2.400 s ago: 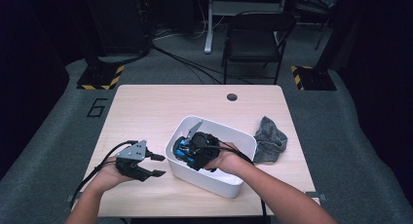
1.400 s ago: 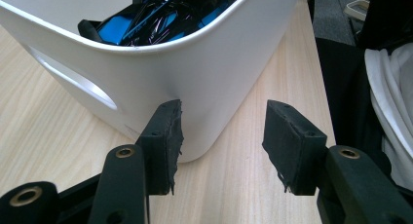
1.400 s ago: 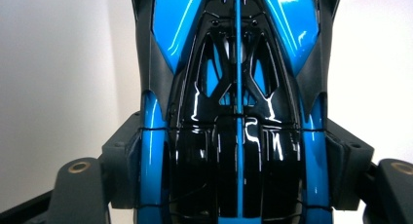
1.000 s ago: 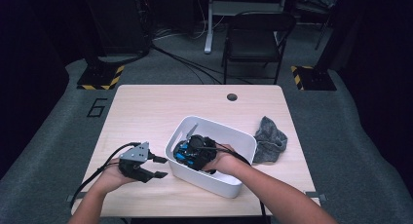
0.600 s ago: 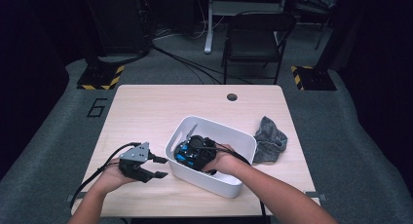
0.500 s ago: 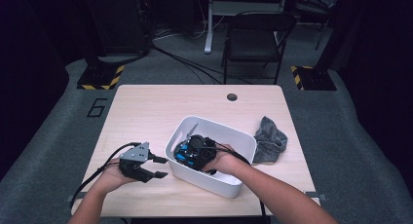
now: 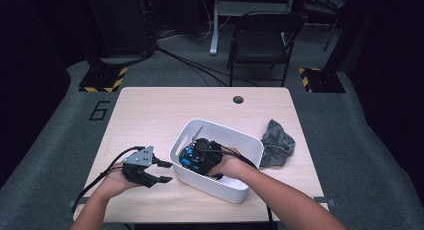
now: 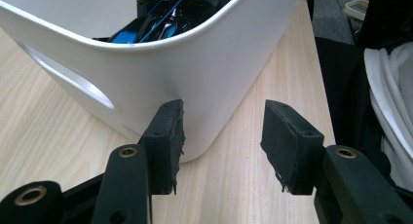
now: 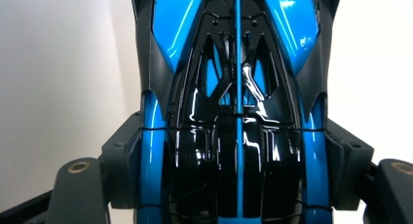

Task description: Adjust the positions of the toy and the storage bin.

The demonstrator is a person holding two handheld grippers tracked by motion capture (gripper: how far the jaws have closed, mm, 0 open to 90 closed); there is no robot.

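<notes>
A white plastic bin (image 7: pixel 250 155) stands on the wooden table (image 7: pixel 150 115), right of middle. Inside it is a blue and black toy car (image 7: pixel 192 157). My right gripper (image 7: pixel 202 152) reaches into the bin, and in the right gripper view its pads press on both sides of the toy car (image 9: pixel 238 112). My left gripper (image 7: pixel 162 172) rests on the table just left of the bin, jaws apart and empty. In the left gripper view the bin's wall (image 8: pixel 195 63) stands right before the open left gripper (image 8: pixel 224 136), and the toy car (image 8: pixel 165 14) shows over the rim.
A crumpled grey cloth (image 7: pixel 275 142) lies on the table right of the bin. A round hole (image 7: pixel 238 99) sits near the table's far edge. A black chair (image 7: pixel 260 40) and cables stand on the floor behind the table.
</notes>
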